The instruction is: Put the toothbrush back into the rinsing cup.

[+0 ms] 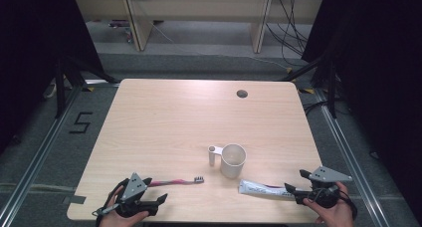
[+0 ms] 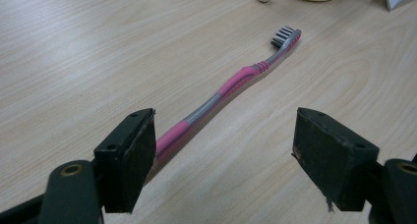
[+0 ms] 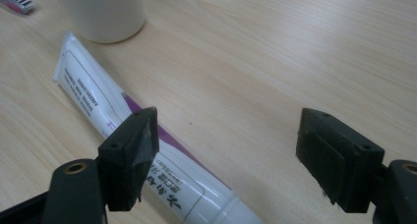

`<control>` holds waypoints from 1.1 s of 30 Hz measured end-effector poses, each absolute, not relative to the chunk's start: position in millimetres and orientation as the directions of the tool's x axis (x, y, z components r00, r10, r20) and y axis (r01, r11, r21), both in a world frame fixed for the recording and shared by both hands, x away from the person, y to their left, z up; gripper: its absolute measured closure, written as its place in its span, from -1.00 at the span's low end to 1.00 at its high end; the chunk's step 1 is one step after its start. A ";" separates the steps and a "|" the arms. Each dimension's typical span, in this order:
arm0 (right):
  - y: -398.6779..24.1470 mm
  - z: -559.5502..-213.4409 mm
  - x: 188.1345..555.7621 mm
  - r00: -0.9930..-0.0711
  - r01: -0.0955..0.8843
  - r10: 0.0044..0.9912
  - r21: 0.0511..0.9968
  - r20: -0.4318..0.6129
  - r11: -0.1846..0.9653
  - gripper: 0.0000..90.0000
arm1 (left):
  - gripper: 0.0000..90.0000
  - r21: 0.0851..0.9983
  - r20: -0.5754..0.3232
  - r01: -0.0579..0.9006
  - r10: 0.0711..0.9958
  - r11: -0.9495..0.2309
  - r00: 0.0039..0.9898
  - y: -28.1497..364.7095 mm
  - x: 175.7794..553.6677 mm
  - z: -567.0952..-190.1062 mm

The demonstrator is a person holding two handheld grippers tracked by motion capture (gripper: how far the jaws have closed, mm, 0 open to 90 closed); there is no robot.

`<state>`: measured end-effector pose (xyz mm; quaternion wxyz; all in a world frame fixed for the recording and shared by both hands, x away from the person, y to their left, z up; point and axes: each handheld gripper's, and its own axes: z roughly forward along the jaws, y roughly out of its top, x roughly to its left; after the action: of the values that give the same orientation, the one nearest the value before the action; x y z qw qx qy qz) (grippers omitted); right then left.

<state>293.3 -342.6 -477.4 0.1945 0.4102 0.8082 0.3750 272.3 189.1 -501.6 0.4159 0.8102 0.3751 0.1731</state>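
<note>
At the near edge of the pale wood-grain tabletop (image 1: pixel 164 112), toward its left corner: left gripper (image 1: pixel 155 202), black with a grey three-cornered plate on top, held in a hand (image 1: pixel 115 207), jaws spread wide and gripping nothing. Just beyond, running along that near edge toward the middle: pink-and-grey plastic toothbrush (image 1: pixel 175 181), flat on the wood, dark-and-white bristles at its far right end. Seen from the left gripper view: handle end of the toothbrush (image 2: pixel 231 86) passing just beside the left jaw, not pinched between the two.

Toward the near right corner: right gripper (image 1: pixel 293 189), also hand-held (image 1: pixel 334 209), jaws likewise parted and empty. Directly in front of it, lying flat along the near edge: white toothpaste tube (image 1: pixel 261 189) with purple marking and dark print, crimped end toward the cup. From the right gripper view: toothpaste tube (image 3: pixel 113 130) slanting under the left jaw, cap end out of frame.

Farther in, right of centre: round white plastic cup (image 1: pixel 233 160), upright, handle pointing left, close behind the tube's crimped end.

Near the far edge, right of centre: small dark round hole (image 1: pixel 242 93) in the tabletop.
</note>
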 end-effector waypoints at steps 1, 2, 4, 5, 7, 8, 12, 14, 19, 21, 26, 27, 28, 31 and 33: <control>-340.6 -478.0 292.8 -0.583 0.542 0.812 0.755 0.021 0.369 -0.44 | -0.51 0.802 -0.037 0.469 0.753 -0.370 0.657 188.5 272.0 -501.8; -340.6 -478.0 292.8 -0.583 0.542 0.812 0.755 0.021 0.369 -0.44 | -0.51 0.802 -0.044 0.473 0.754 -0.365 0.656 187.8 272.0 -502.6; -340.3 -477.3 293.4 -0.586 0.532 0.810 0.759 0.009 0.376 -0.44 | -0.54 0.791 -0.038 0.475 0.745 -0.385 0.666 187.8 273.2 -502.7; -340.3 -477.3 293.4 -0.586 0.532 0.810 0.759 0.009 0.376 -0.44 | -0.54 0.784 -0.025 0.477 0.748 -0.397 0.664 188.0 273.6 -501.9; -340.4 -477.5 294.3 -0.593 0.529 0.805 0.761 0.016 0.375 -0.44 | -0.57 0.791 -0.040 0.477 0.746 -0.383 0.665 185.6 275.3 -501.8; -341.4 -477.8 295.3 -0.594 0.511 0.804 0.767 -0.009 0.387 -0.44 | -0.58 0.791 -0.040 0.477 0.746 -0.383 0.665 185.6 275.3 -501.8; -339.4 -478.3 293.6 -0.580 0.553 0.814 0.752 0.040 0.357 -0.44 | -0.60 0.785 -0.037 0.478 0.741 -0.394 0.670 182.0 280.3 -501.5; -341.0 -479.0 295.6 -0.594 0.519 0.804 0.764 0.000 0.384 -0.44 | -0.62 0.782 -0.033 0.479 0.742 -0.398 0.670 180.8 281.7 -501.5; -340.3 -479.2 295.2 -0.601 0.521 0.799 0.760 0.004 0.388 -0.45 | -0.65 0.767 -0.029 0.483 0.729 -0.423 0.684 174.9 291.0 -497.6; -340.3 -479.5 295.3 -0.601 0.521 0.799 0.759 0.004 0.389 -0.45 | -0.64 0.761 -0.021 0.483 0.727 -0.434 0.687 174.0 293.0 -496.6; -340.3 -480.5 295.7 -0.605 0.534 0.796 0.754 0.025 0.382 -0.45 | -0.51 0.695 0.031 0.467 0.672 -0.546 0.740 168.3 305.3 -492.6; -340.4 -480.4 295.6 -0.607 0.532 0.794 0.755 0.024 0.384 -0.45 | -0.46 0.687 0.037 0.467 0.669 -0.557 0.743 167.4 307.8 -492.1; -340.4 -480.4 295.6 -0.607 0.532 0.794 0.755 0.024 0.384 -0.45 | -0.46 0.680 0.047 0.463 0.664 -0.568 0.746 166.7 310.0 -491.1; -340.5 -480.8 295.0 -0.601 0.544 0.799 0.747 0.028 0.383 -0.45 | -0.37 0.667 0.061 0.452 0.648 -0.593 0.759 162.5 315.5 -487.9; -340.7 -481.6 295.3 -0.606 0.544 0.795 0.747 0.034 0.382 -0.45 | -0.32 0.661 0.080 0.441 0.642 -0.607 0.763 159.6 319.2 -485.0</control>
<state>295.3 -340.7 -481.6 0.1678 0.4111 0.8143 0.3738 319.2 159.6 -485.0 0.3203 0.8825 0.3067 0.1565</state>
